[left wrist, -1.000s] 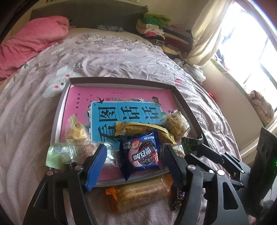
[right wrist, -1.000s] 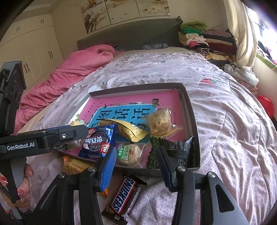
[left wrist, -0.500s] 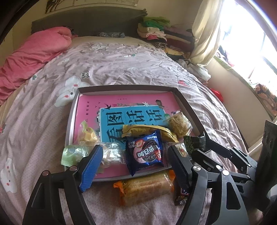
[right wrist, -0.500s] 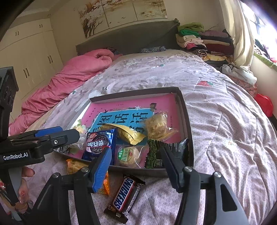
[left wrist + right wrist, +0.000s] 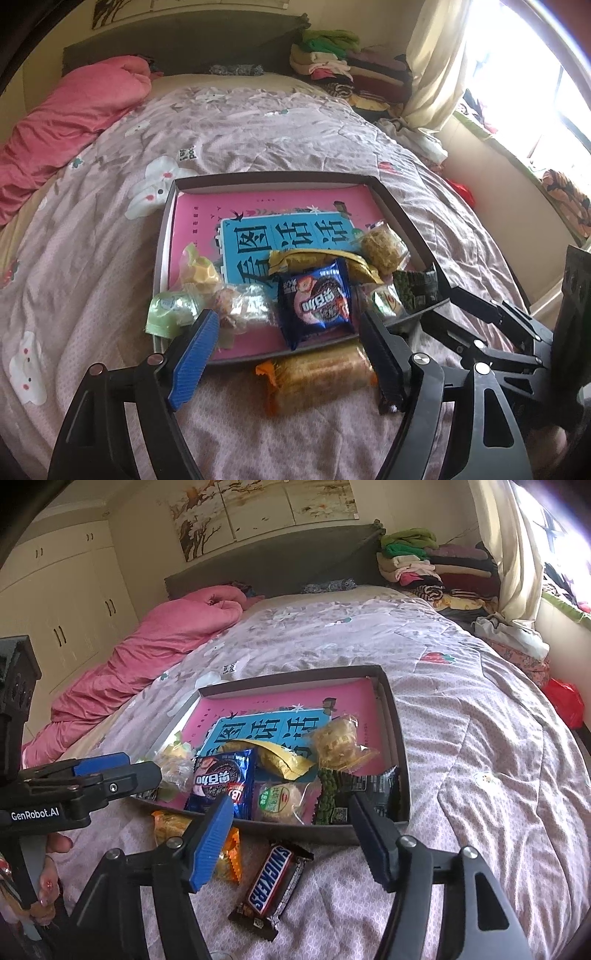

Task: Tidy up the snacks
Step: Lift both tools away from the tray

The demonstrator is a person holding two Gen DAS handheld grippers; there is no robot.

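Pink duvet (image 5: 70, 122) beside folded clothes (image 5: 428, 565).

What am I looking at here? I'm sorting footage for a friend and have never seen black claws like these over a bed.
There is no robot. A person holds a two-finger gripper in each hand, each carrying a wide-angle camera looking along its fingers. One picture comes from the left gripper, the other from the right gripper; each view also catches the other tool at its edge. Both are open and hold nothing; the right one's jaws have just been opening. On the bedspread lies a shallow box with a pink and blue floor, holding several wrapped snacks, such as a blue cookie packet. Outside it, on the near side, lie a Snickers bar and an orange-ended wafer pack.
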